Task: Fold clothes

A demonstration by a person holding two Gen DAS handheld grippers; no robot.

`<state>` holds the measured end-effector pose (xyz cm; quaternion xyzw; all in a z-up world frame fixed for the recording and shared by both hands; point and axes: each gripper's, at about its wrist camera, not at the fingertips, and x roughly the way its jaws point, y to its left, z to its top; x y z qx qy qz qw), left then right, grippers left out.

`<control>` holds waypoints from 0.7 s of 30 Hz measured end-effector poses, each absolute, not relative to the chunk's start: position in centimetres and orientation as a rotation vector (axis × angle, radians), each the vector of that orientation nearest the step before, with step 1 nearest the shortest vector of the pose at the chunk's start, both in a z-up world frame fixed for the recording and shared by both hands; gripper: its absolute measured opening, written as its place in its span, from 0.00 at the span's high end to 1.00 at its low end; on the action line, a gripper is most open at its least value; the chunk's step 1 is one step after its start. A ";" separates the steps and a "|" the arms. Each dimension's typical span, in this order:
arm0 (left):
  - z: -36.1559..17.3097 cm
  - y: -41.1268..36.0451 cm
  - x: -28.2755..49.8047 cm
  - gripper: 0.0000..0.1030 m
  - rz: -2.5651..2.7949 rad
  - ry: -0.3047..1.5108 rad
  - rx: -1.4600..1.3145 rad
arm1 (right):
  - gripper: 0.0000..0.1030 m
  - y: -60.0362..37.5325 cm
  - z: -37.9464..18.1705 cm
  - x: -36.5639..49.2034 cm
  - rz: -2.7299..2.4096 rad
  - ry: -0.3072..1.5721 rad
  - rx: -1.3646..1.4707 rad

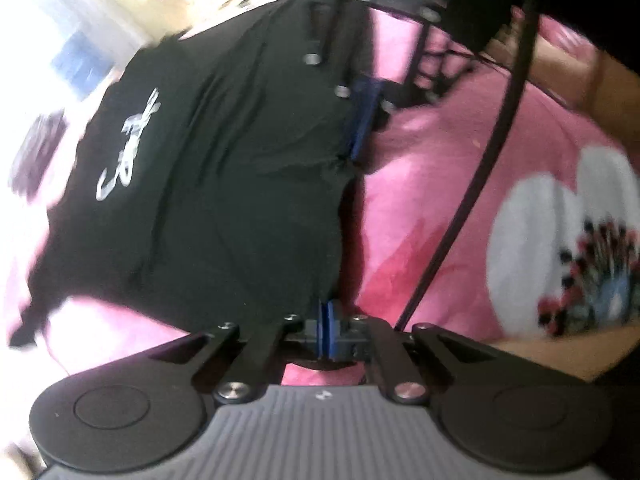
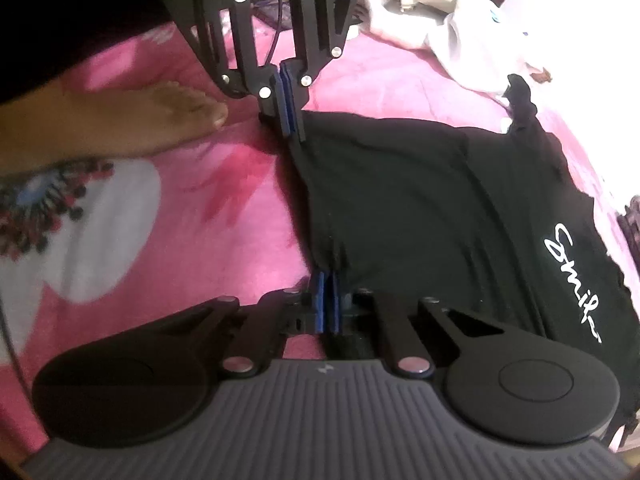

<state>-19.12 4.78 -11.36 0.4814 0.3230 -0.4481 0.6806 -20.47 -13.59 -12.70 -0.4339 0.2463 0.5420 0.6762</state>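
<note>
**Both claws pinched on one edge of the black shirt**

Plainly, the left gripper had its blue pads pressed together on the near corner of the black T-shirt, so no gap showed between its fingers. Left of that claw and ahead of it the shirt spread flat over the pink floral bedspread, its white script lettering well out toward the far side. Straight ahead along the same edge, the right gripper was likewise clamped on the cloth (its cable trailing back across the bedspread).

From the right wrist, the right gripper was closed on the T-shirt hem, with a bare foot left of and ahead of the claw. The left gripper gripped the hem's far corner, and pale clothes lay beyond the shirt to the right.
</note>
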 end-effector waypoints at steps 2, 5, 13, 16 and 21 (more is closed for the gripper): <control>-11.7 4.8 -19.7 0.97 -1.026 0.700 1.141 | 0.98 -13.6 -12.4 -20.3 1.240 0.583 -0.971; -12.8 4.9 -20.5 0.97 -1.039 0.692 1.202 | 0.99 -13.5 -12.2 -20.1 1.269 0.626 -0.973; -13.5 5.2 -21.5 0.95 -1.037 0.713 1.250 | 0.97 -14.4 -11.2 -19.8 1.250 0.641 -0.908; -12.9 5.1 -20.9 0.84 -1.045 0.777 1.209 | 0.97 -14.5 -10.0 -18.9 1.245 0.662 -0.824; -9.8 5.8 -17.6 0.67 -1.117 0.987 0.960 | 0.97 -17.2 -9.1 -17.2 1.148 0.730 -0.642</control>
